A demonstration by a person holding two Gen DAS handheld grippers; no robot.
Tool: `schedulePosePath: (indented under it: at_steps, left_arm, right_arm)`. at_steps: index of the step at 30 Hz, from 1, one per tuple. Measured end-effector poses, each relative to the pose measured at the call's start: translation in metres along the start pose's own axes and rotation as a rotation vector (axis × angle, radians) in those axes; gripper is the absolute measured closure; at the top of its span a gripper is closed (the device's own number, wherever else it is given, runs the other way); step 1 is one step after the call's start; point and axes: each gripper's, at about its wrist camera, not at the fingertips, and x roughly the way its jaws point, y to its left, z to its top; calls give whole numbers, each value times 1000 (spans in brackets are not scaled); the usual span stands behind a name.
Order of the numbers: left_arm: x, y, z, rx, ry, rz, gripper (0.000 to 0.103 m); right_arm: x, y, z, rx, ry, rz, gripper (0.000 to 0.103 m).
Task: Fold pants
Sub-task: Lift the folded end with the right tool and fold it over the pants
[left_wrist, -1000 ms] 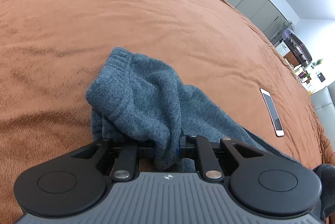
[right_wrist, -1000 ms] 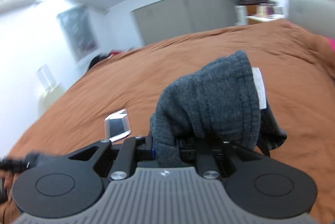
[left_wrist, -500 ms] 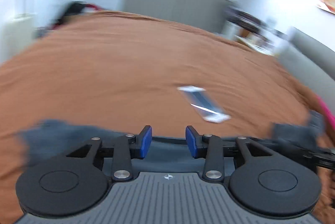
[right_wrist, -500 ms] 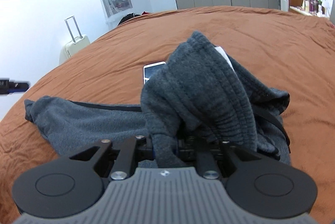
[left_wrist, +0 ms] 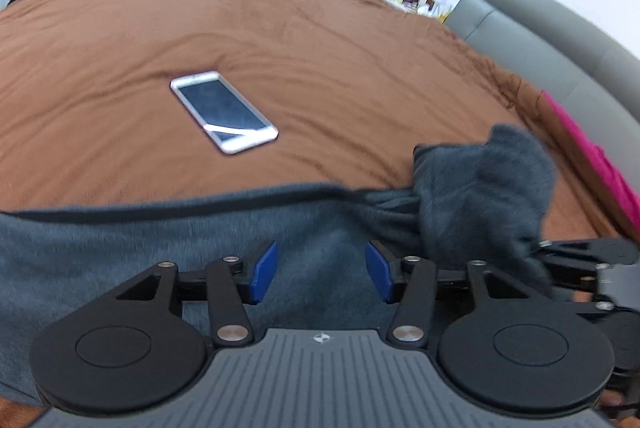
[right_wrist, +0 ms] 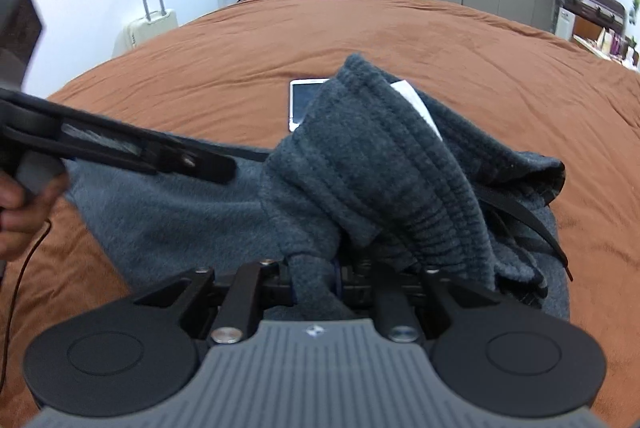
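Observation:
Dark grey fleece pants (left_wrist: pixel 140 252) lie stretched across the brown bed cover (left_wrist: pixel 280 28). My left gripper (left_wrist: pixel 320 270) is open and empty, its blue pads just above the flat leg fabric. My right gripper (right_wrist: pixel 316 280) is shut on the pants' ribbed waistband (right_wrist: pixel 380 164) and holds it bunched up above the bed; it shows at the right of the left wrist view (left_wrist: pixel 480 184). The left gripper also shows in the right wrist view (right_wrist: pixel 132 148), over the pants at the left.
A white phone (left_wrist: pixel 224 110) lies on the cover beyond the pants, partly hidden by the waistband in the right wrist view (right_wrist: pixel 304 100). A grey headboard (left_wrist: pixel 560 40) and pink cloth (left_wrist: pixel 600 164) are at the right. A suitcase (right_wrist: pixel 150 24) stands beside the bed.
My left gripper let go of the pants' leg end, opened, and swung toward the middle of the pants. The right gripper keeps its hold on the waistband.

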Motion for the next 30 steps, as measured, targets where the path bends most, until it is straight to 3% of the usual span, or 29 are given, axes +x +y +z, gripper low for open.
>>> schedulePosePath:
  at_steps: [5, 9, 11, 13, 15, 19, 24, 26, 28, 30]
  left_arm:
    - [16, 14, -11, -19, 29, 45, 36]
    - [23, 16, -20, -9, 33, 48, 21]
    - [25, 14, -24, 13, 27, 49, 15]
    - [27, 8, -29, 56, 22, 60, 12]
    - [28, 4, -32, 92, 22, 74, 12]
    - [30, 7, -34, 84, 12, 60, 8]
    - [17, 15, -28, 17, 2, 30, 8]
    - [11, 19, -23, -11, -15, 32, 8]
    - [8, 21, -20, -8, -24, 47, 8]
    - [10, 23, -20, -10, -16, 59, 8]
  right_arm:
    - [-11, 24, -17, -134, 41, 45, 91]
    - [-4, 37, -34, -230, 80, 38, 88]
    - [0, 39, -40, -235, 77, 39, 81]
    - [4, 39, -42, -211, 83, 48, 62]
    - [1, 39, -43, -177, 78, 79, 50]
    - [-19, 36, -44, -129, 47, 126, 39]
    - [-66, 21, -46, -6, -30, 180, 38]
    - [-91, 16, -47, -17, -89, 140, 41]
    - [-111, 6, -47, -55, -134, 56, 62]
    - [-107, -5, -44, -136, -83, -51, 69]
